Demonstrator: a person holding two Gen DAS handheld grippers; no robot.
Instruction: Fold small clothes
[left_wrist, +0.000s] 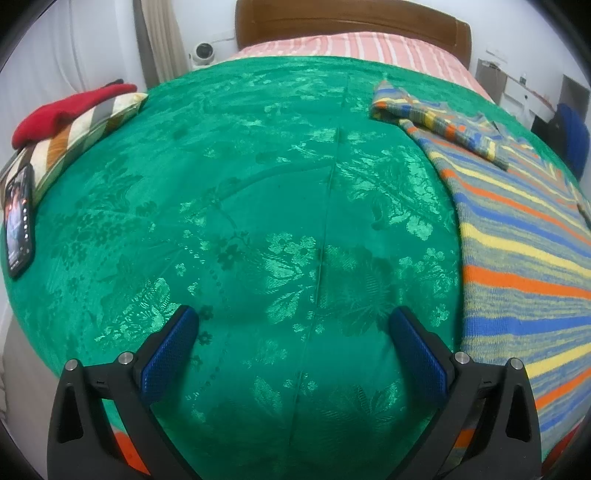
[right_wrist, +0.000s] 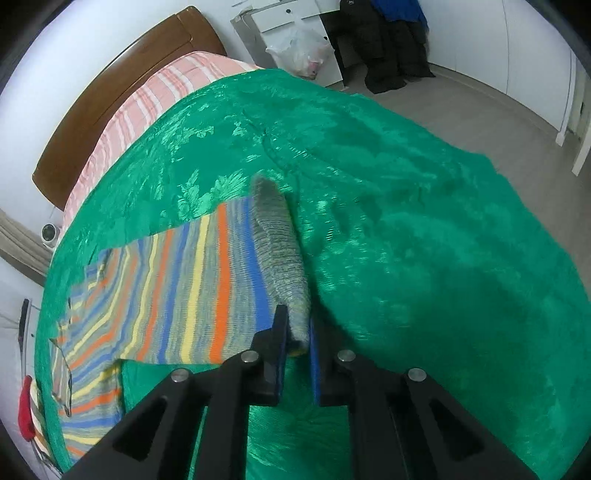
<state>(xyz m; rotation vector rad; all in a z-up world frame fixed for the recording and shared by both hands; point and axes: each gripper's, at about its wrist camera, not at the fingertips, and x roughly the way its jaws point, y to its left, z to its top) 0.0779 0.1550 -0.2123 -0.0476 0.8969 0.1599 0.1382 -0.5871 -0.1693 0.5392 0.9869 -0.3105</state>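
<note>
A bed (left_wrist: 354, 22) is being covered by a green bedspread (left_wrist: 258, 184), on which a striped sweater (left_wrist: 517, 240) is being spread at the right side. Its grey ribbed hem (right_wrist: 284, 258) is being gripped in the closed right gripper (right_wrist: 298, 332). The left gripper (left_wrist: 293, 325) is being held wide open above bare bedspread. A phone (left_wrist: 18, 221) is being left at the far left edge, beside a striped cushion (left_wrist: 85, 129).

Green bedspread (left_wrist: 258, 184) — phone (left_wrist: 18, 225), red cloth (left_wrist: 66, 110), striped cushion (left_wrist: 85, 133) along its edge.
</note>
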